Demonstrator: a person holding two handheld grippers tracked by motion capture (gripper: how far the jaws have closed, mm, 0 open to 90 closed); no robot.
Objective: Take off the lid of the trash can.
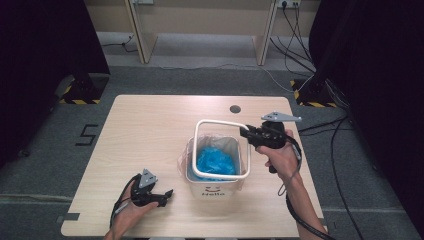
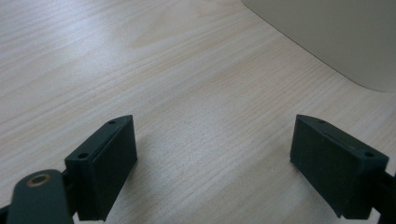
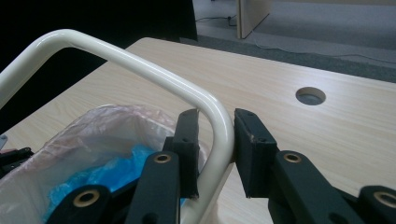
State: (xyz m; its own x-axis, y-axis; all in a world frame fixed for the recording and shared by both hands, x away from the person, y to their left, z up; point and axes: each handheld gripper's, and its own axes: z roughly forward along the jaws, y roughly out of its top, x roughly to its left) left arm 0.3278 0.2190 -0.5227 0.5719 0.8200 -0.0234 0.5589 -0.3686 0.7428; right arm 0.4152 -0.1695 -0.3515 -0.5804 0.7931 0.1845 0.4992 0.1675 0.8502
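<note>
- The worktop (image 1: 150, 130) carries a small white bin (image 1: 214, 186) near the middle of its front edge, a little toward the right side.
- The bin is lined with a thin clear bag (image 3: 93, 128) that folds over its rim; something crumpled and blue (image 1: 216, 161) lies inside, though what it is cannot be made out.
- A cream rectangular rim frame (image 1: 220, 147) is tilted up off the bin: its far side is raised, its near side sits low at the bin's front.
- The right gripper (image 1: 248, 133) grasps the frame's far right corner, the tube pinched between its pads (image 3: 252, 154).
- The left gripper (image 1: 167, 194) rests released near the worktop's front-left, jaws wide with nothing between them.
- Judged so: the frame is half lifted; clearing it away and removing the bag remain.
</note>
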